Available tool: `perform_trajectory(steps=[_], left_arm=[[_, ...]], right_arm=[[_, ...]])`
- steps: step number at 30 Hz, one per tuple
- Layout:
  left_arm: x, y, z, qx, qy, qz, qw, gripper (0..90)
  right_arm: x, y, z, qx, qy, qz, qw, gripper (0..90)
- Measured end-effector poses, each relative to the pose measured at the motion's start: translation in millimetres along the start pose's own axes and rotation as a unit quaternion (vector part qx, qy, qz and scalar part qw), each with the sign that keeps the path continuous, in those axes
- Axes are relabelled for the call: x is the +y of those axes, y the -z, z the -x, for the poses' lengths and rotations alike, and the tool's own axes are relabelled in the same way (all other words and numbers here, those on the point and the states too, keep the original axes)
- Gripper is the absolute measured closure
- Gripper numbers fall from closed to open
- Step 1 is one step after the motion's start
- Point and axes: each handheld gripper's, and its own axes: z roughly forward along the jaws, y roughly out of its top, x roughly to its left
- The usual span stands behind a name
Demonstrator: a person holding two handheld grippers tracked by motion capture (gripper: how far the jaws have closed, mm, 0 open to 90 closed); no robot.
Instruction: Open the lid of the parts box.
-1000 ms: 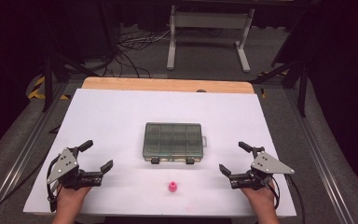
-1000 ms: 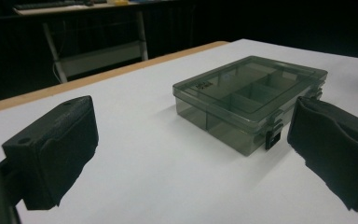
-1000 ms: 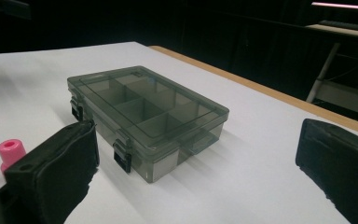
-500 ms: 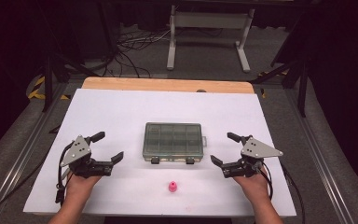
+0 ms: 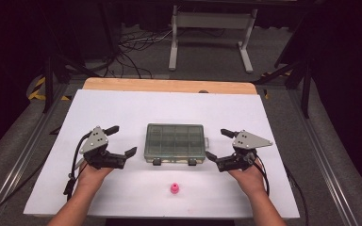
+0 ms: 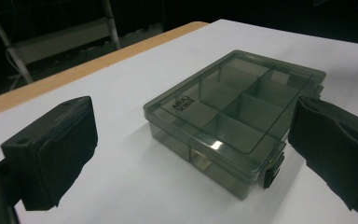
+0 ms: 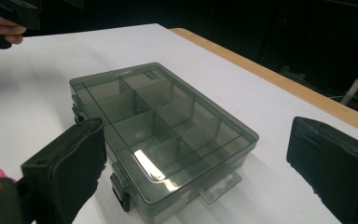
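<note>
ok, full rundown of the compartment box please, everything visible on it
The compartment box is a flat rectangular organizer of smoky translucent plastic. Its clear lid is shut, with two dark latches on the person's side and a small hang tab on its right end. Dividers inside form a grid of compartments that look empty. It lies flat at the middle of the white table, and nothing touches it.

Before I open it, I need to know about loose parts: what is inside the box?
Through the clear lid, the box shows only dividers and bare compartments; nothing lies in those visible. Glare on the lid hides a small patch. The pink piece sits outside on the table.
</note>
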Motion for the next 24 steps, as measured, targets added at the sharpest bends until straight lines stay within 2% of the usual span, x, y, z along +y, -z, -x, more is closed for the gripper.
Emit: perform_trajectory(steps=[3, 8, 10, 12, 14, 16, 17, 18, 21, 24], left_arm=[[-2.7, -8.3, -0.1, -0.013, 0.015, -0.004, 0.9998, 2.2], [-7.1, -19.0, -0.5, -0.018, 0.015, -0.002, 0.9997, 4.6], [-11.6, -22.6, -2.1, -0.031, 0.039, 0.005, 0.9987, 4.5], [-14.2, -26.1, -3.2, -0.038, 0.048, -0.006, 0.9981, 2.3], [-16.9, -27.1, -1.1, -0.03, 0.029, -0.011, 0.9991, 2.2], [-18.7, -27.3, 1.2, -0.036, 0.022, -0.015, 0.999, 3.8], [-19.1, -27.5, 1.7, -0.04, 0.022, -0.017, 0.9988, 4.0], [-19.7, -27.4, 2.3, -0.048, 0.032, -0.019, 0.9981, 4.1], [-20.2, -26.2, 0.5, -0.052, 0.035, -0.023, 0.9978, 5.1], [-20.6, -26.2, 0.6, -0.049, 0.021, -0.036, 0.9979, 6.1]], right_arm=[[-0.6, -4.3, -0.4, 0.011, 0.0, 0.002, 0.9999, 5.9], [-6.9, -14.8, -1.6, 0.019, -0.006, -0.003, 0.9998, 5.9], [-10.5, -19.1, -2.0, 0.022, -0.011, -0.008, 0.9997, 5.6], [-12.4, -20.8, -3.0, 0.021, -0.014, -0.012, 0.9996, 5.5], [-14.3, -21.3, -4.3, 0.019, -0.012, -0.013, 0.9997, 5.4], [-15.8, -20.7, -4.8, 0.018, -0.011, -0.018, 0.9996, 5.2], [-16.8, -20.1, -4.7, 0.018, -0.012, -0.019, 0.9996, 5.3], [-17.7, -19.5, -4.4, 0.016, -0.013, -0.021, 0.9996, 5.2], [-19.0, -19.2, -4.6, 0.022, -0.012, -0.036, 0.999, 8.1], [-19.3, -19.6, -6.8, 0.028, -0.006, -0.048, 0.9984, 9.6]])
